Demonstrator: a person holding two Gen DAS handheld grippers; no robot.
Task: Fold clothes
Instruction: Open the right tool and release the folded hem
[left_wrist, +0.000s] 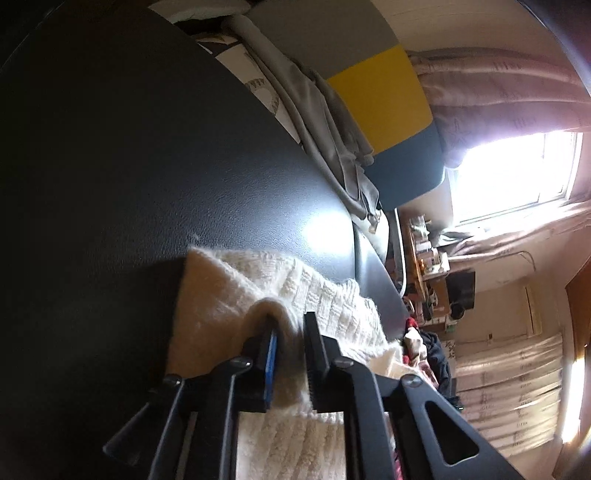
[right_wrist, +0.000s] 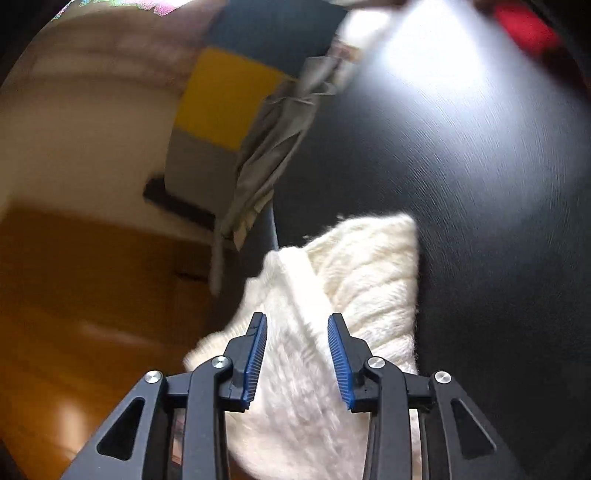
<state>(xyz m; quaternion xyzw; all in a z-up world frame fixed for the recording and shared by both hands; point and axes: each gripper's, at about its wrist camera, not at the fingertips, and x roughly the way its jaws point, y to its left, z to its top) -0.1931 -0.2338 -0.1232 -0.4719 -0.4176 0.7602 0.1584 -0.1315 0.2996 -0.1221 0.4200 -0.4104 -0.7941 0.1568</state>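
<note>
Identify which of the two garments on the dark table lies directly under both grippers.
The cream knitted sweater: thick, fuzzy, lying beneath both sets of fingers. The thin grey garment lies crumpled at the table's far edge.

One knit (left_wrist: 325, 295), cream, on one black table (left_wrist: 147, 166). One grey garment (left_wrist: 332, 122) at the table's edge. One panel (left_wrist: 384, 99) in three colour bands: grey, yellow, dark blue. One window (left_wrist: 517, 173). Two grippers, left (left_wrist: 291, 325) and right (right_wrist: 297, 321), each with two fingers. Heap of dark and red clothes (left_wrist: 424, 347), number not countable.
</note>
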